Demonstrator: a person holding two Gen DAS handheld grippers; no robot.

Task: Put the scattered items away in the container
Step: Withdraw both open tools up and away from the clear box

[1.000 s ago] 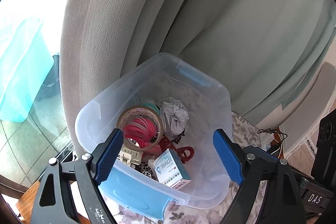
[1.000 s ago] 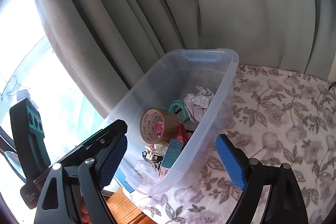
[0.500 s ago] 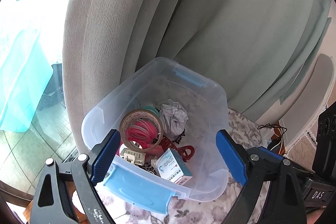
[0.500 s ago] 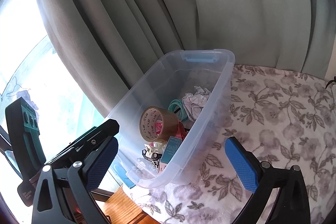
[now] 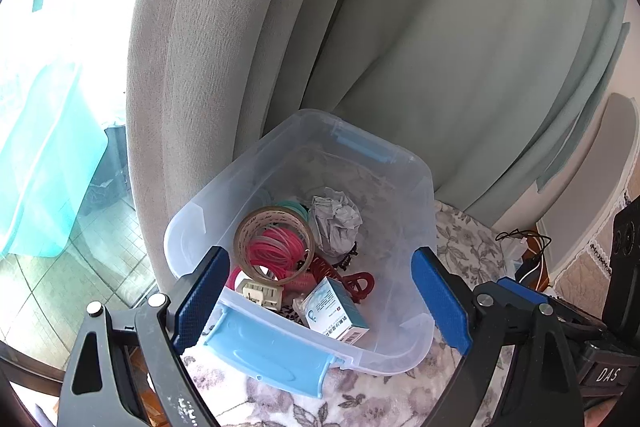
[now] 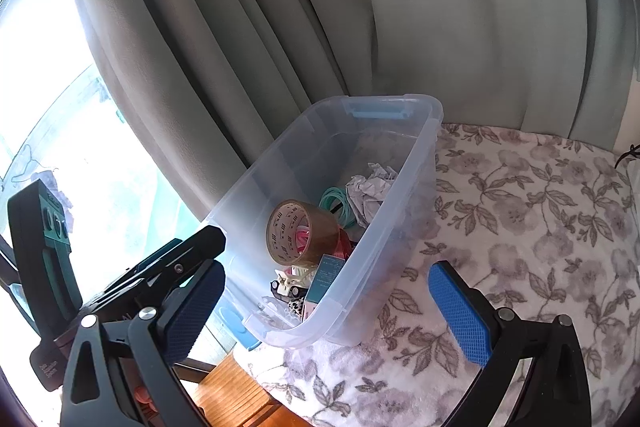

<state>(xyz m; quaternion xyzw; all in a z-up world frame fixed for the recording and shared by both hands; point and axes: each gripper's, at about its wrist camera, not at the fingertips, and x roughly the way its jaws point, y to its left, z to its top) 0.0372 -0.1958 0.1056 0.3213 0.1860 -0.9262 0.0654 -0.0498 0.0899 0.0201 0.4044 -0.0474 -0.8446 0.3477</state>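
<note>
A clear plastic bin (image 5: 420, 195) with blue handles stands on the floral cloth; it also shows in the right wrist view (image 6: 430, 147). Inside lie a tape roll (image 5: 244, 231), pink bands (image 5: 276, 251), crumpled paper (image 5: 334, 223), a red hair clip (image 5: 352, 283), a teal and white box (image 5: 334, 315) and a cream clip (image 5: 260, 293). My left gripper (image 5: 320, 301) is open and empty, held above the bin's near end. My right gripper (image 6: 326, 309) is open and empty, near the bin's front corner. The tape roll (image 6: 296, 233) and paper (image 6: 370, 187) show there too.
Grey curtains (image 5: 400, 27) hang right behind the bin. A bright window (image 6: 40, 87) is at the left. The floral cloth (image 6: 540, 227) stretches right of the bin. Cables (image 5: 520, 243) lie at the right edge. The left gripper's body (image 6: 120, 279) shows beside the bin.
Both grippers have drawn back and up from the bin, which now looks smaller and farther. Both stay open and empty. The items in the bin have not moved.
</note>
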